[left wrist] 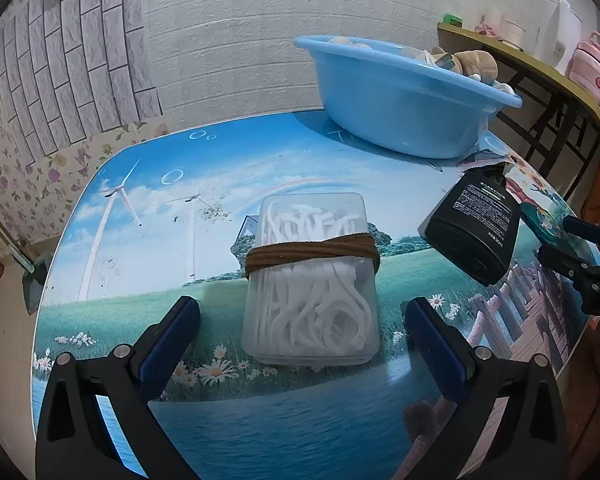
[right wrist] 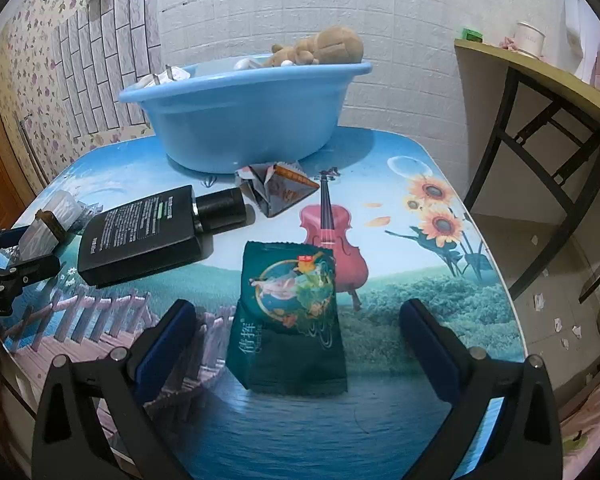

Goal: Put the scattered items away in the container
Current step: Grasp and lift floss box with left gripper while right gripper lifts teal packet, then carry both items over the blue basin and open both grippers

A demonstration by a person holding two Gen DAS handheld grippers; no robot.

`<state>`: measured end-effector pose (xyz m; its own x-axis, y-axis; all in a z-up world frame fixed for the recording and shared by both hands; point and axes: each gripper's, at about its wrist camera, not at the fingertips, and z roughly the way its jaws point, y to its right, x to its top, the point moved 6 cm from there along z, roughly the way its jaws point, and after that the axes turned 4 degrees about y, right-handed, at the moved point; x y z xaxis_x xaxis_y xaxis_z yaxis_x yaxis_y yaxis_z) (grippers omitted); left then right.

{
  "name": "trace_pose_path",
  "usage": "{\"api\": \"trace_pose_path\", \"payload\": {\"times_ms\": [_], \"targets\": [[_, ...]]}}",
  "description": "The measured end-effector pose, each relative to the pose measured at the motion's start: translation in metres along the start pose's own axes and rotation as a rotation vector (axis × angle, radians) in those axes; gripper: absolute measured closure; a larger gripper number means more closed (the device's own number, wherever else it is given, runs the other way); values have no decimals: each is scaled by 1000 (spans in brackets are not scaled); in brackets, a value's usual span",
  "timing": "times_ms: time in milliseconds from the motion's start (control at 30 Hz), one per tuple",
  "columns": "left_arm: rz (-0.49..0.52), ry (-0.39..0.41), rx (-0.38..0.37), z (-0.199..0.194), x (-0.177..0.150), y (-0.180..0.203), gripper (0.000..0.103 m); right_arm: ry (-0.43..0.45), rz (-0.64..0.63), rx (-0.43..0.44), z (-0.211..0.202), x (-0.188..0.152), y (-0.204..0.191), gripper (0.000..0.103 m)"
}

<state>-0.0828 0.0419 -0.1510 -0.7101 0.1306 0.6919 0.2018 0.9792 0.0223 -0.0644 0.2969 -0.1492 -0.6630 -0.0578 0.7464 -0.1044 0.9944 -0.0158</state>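
Note:
A clear plastic box of white floss picks point(left wrist: 312, 280), bound by a brown band, lies on the table between the fingers of my open left gripper point(left wrist: 302, 316). A dark green snack packet point(right wrist: 290, 316) lies between the fingers of my open right gripper point(right wrist: 298, 320). A black bottle point(right wrist: 148, 236) lies flat to its left; it also shows in the left wrist view point(left wrist: 474, 226). A folded dark wrapper point(right wrist: 278, 190) lies in front of the blue basin point(right wrist: 240, 120), which holds a brown plush toy point(right wrist: 324, 46) and other items. The basin also shows in the left wrist view point(left wrist: 396, 100).
The table point(right wrist: 412, 292) has a printed landscape cover. A wooden shelf with metal legs point(right wrist: 540, 92) stands to the right, bearing cups and a pink bottle point(left wrist: 588, 62). White brick wall lies behind the basin. The other gripper shows at each view's edge.

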Motion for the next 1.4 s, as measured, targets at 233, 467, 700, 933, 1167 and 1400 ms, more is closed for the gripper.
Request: {"api": "trace_pose_path", "payload": {"times_ms": [233,467,700,933,1167,1400], "targets": [[0,0,1,0,0,0,0,5,-1,1,-1,1,0,0],[0,1,0,0,0,0,0,9,-3,-2,-1,0,0,0],[20,62,-6,-6,2,4,30,27,-13,3,-1,5,-3,25],[15,88,-3,-9,2,6,48,31,-2,-11,-4,8,0,58],[-9,156,-31,-31,19,5,48,86,-19,-1,-18,18,-5,58],[18,229,-47,-57,44,18,48,173,42,72,-44,50,-11,58]]}}
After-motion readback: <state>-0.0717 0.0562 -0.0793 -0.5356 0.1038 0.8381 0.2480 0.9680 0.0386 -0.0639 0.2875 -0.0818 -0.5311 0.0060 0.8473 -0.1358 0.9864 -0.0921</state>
